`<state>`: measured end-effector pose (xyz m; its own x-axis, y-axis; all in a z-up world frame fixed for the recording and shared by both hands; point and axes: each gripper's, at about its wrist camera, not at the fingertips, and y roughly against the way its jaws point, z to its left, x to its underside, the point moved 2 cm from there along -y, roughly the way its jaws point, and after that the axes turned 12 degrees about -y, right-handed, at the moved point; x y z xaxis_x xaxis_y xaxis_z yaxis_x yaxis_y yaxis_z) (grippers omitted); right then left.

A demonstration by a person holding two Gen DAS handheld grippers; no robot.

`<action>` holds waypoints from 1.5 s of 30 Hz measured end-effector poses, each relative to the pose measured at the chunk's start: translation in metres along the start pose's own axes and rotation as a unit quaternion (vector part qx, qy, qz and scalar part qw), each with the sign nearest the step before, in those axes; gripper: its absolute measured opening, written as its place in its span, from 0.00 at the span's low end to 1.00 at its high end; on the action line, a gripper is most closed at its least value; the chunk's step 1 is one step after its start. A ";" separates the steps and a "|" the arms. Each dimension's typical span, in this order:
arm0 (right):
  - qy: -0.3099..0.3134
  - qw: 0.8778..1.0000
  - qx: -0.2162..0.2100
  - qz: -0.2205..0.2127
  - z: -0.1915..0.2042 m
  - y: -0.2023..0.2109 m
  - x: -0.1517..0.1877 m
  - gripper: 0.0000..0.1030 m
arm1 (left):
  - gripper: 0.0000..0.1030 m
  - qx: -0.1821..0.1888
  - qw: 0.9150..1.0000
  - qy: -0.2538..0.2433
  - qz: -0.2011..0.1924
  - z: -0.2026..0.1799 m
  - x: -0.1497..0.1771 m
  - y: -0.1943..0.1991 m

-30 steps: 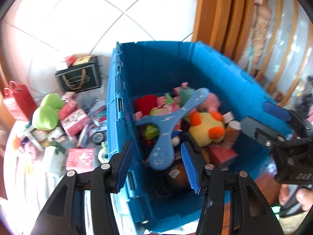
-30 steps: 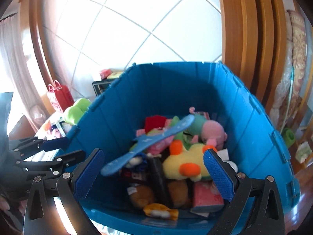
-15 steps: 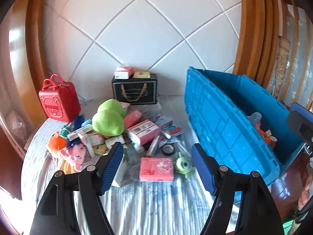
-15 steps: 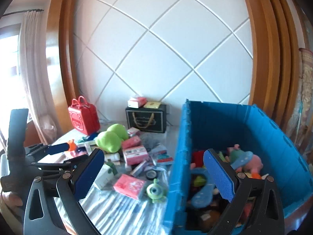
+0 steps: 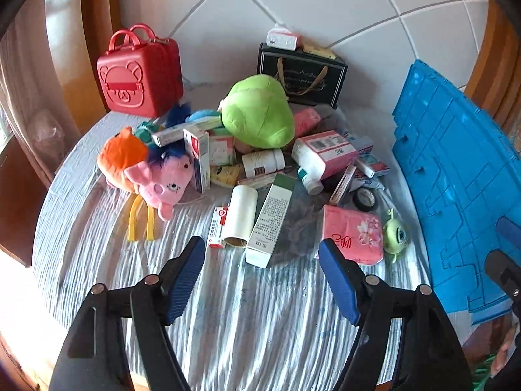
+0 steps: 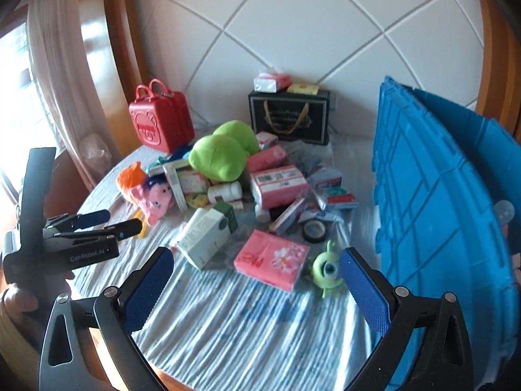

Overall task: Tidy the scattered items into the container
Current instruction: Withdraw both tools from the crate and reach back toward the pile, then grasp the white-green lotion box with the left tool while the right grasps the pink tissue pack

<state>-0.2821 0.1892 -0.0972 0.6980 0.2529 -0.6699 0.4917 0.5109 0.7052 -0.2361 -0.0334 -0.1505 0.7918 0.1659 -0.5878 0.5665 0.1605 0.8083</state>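
Both grippers, left [image 5: 262, 280] and right [image 6: 257, 290], are released and empty above one blue container [image 6: 439, 202], one red case [image 5: 141, 71] and two pink tissue packs [image 6: 272, 264].

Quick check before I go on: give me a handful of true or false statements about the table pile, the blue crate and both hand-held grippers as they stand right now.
1. The left hand-held gripper is open with nothing between its pads. True.
2. The right hand-held gripper is clamped on the pink flowered tissue pack. False: its jaws are open and empty; the pack lies on the striped tablecloth.
3. The small green one-eyed monster toy lies beside the pink flowered tissue pack, near the blue plastic crate. True.
4. The red plastic bear-face case sits inside the crate. False: it stands on the table by the wall.
5. The lime green plush lies on top of the pile. True.
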 end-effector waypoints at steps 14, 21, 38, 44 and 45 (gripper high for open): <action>-0.080 0.990 0.034 0.109 -0.058 -0.134 0.040 1.00 | 0.70 0.007 0.995 -0.038 0.093 -0.008 0.000 -0.110; -0.162 0.978 0.116 0.062 -0.086 -0.150 0.044 1.00 | 0.70 0.043 0.990 -0.080 0.104 -0.009 -0.019 -0.152; -0.193 0.957 0.195 0.093 -0.088 -0.172 0.052 0.65 | 0.37 0.101 0.972 -0.137 0.159 -0.021 -0.014 -0.215; -0.199 0.946 0.220 0.131 -0.111 -0.187 0.067 0.64 | 0.34 0.101 0.975 -0.120 0.154 -0.020 -0.013 -0.208; -0.196 0.949 0.203 0.143 -0.106 -0.191 0.070 0.63 | 0.34 0.099 0.977 -0.120 0.149 -0.019 -0.014 -0.202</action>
<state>-0.3824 0.1963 -0.3028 0.9338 -0.0317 -0.3564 0.3578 0.0890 0.9295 -0.3661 -0.0499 -0.3065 0.9454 -0.0592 -0.3205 0.3175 -0.0549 0.9467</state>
